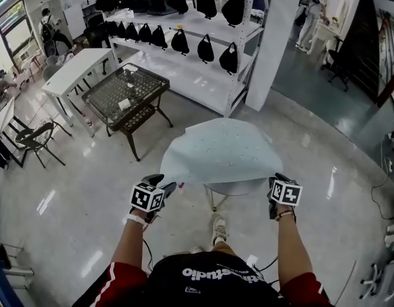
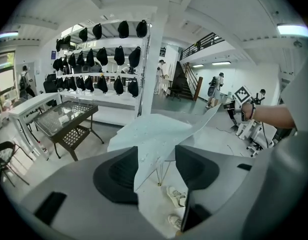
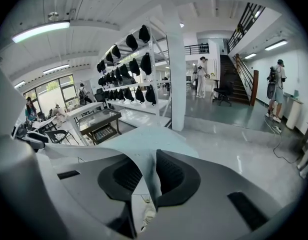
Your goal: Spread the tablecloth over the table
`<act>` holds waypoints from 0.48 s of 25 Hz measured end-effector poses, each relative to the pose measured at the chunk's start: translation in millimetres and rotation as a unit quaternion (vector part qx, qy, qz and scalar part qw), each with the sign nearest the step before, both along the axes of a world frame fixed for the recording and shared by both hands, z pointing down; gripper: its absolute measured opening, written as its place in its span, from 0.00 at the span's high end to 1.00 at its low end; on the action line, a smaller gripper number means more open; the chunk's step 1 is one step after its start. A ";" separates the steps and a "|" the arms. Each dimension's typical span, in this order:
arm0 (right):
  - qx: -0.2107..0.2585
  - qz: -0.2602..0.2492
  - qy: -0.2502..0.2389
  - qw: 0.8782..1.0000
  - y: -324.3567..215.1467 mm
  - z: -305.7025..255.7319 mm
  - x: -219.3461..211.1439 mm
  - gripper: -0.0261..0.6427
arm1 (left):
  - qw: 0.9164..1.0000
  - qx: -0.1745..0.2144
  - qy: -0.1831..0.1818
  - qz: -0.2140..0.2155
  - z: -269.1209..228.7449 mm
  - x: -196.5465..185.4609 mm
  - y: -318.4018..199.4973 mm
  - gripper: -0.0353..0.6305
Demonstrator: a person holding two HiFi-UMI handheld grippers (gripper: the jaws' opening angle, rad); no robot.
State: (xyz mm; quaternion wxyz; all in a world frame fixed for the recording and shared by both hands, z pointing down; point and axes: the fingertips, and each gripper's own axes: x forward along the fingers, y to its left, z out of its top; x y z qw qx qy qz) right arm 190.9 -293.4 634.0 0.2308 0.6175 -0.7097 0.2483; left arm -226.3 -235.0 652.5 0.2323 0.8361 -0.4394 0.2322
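The pale blue tablecloth [image 1: 222, 152] hangs in the air over the small round table [image 1: 234, 188]. Its near edge is stretched side to side between the two grippers, and its body reaches away from the person toward the shelving [image 1: 184, 62], narrowing to a rounded far end. The left gripper [image 1: 168, 187] stands wide open. The cloth's corner hangs loose between its pads, pressed by neither. The right gripper [image 1: 274, 181] is clamped on the opposite corner, a fold of cloth pinched between its pads.
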 end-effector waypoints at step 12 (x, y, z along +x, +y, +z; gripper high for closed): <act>-0.071 0.009 0.056 0.996 39.4 41.1 36.2 0.70 | 0.997 0.028 0.068 0.000 -28.7 21.7 -11.6 0.58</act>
